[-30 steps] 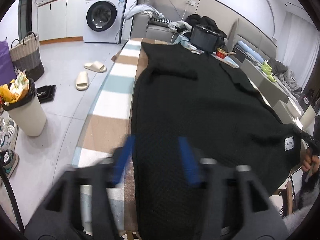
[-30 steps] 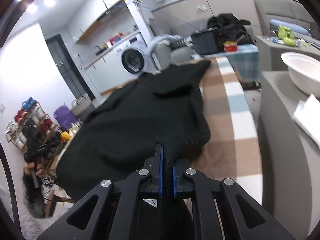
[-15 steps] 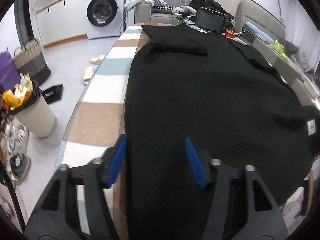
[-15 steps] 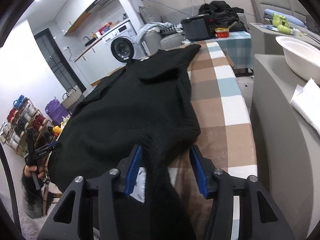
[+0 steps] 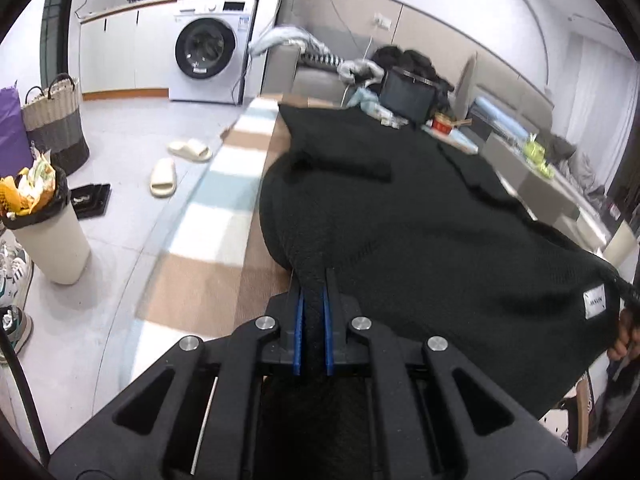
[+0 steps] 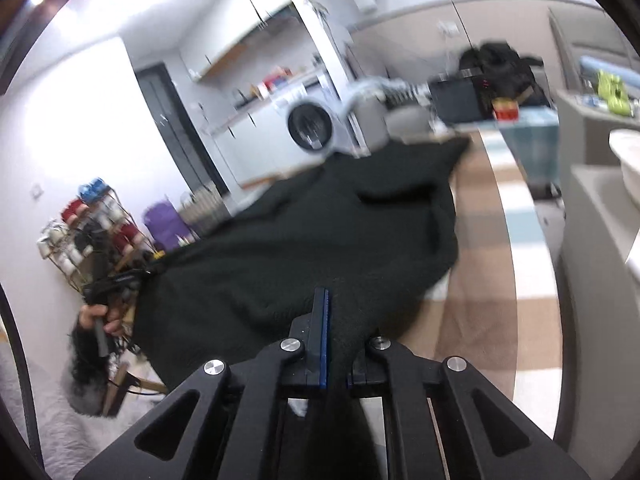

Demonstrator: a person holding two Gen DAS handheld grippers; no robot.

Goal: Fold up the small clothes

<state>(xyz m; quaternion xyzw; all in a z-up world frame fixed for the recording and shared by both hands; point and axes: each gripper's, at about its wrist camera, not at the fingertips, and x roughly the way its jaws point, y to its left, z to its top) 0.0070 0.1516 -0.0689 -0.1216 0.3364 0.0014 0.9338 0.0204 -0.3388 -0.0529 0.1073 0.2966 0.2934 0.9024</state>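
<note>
Gripping the black knit sweater [image 5: 420,216] hem with my left gripper [image 5: 312,304] and right gripper [image 6: 334,344] both clamped on it, I judge the next move is lifting it evenly over the striped tablecloth [image 5: 216,216] for the first fold.

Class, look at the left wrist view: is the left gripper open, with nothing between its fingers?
No: the left gripper is shut on a pinched ridge of the black garment.

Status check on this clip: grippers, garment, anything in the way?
Left gripper shut on black sweater. Right gripper shut on it too. Near hem lifted, rest lying on checked table. Nothing obstructing the fold.
</note>
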